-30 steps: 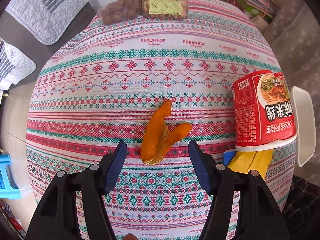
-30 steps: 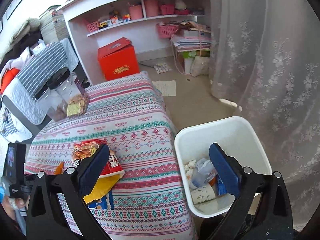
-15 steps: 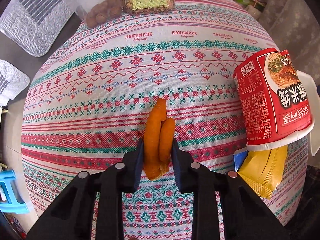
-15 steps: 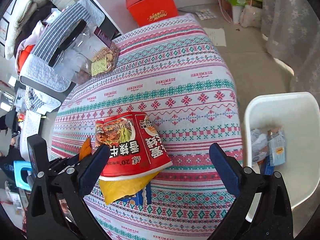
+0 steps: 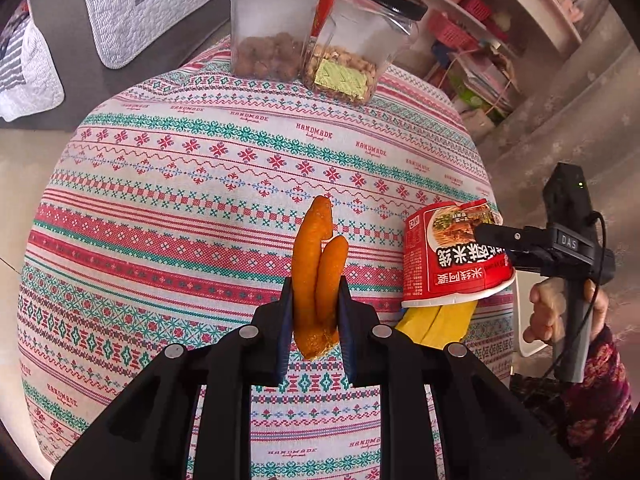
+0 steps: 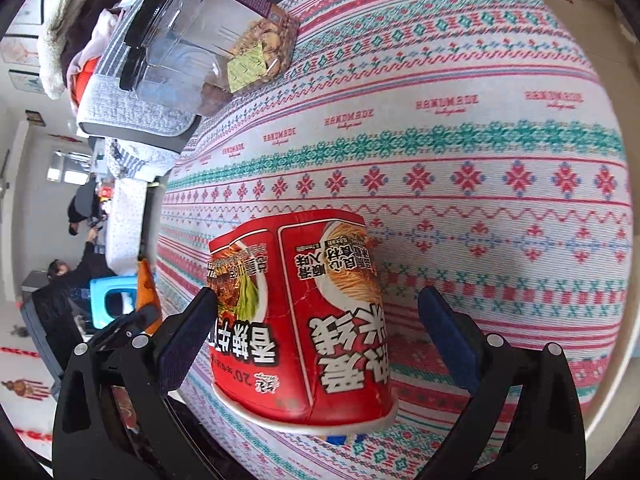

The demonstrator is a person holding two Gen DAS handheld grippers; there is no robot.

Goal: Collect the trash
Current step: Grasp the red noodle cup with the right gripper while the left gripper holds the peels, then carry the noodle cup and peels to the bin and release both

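My left gripper [image 5: 314,312] is shut on an orange peel [image 5: 318,276], pinched upright between its pads and lifted off the patterned tablecloth [image 5: 180,208]. A crushed red instant-noodle cup [image 6: 304,312] lies on its side at the table's near right edge; it also shows in the left wrist view [image 5: 452,256]. My right gripper [image 6: 316,332] is open, its jaws on either side of the cup, the left pad touching it. A yellow wrapper [image 5: 436,320] lies under the cup. The peel's tip [image 6: 145,284] shows in the right wrist view.
Two clear jars with black lids stand at the far edge, one with brown balls [image 5: 272,24], one with nuts [image 5: 360,44]. A quilted chair [image 5: 132,4] is beyond the table. A blue stool [image 6: 114,300] stands on the floor.
My left gripper closed on the peel and lifted it. My right gripper swung from over the white bin down to the noodle cup and now straddles it.
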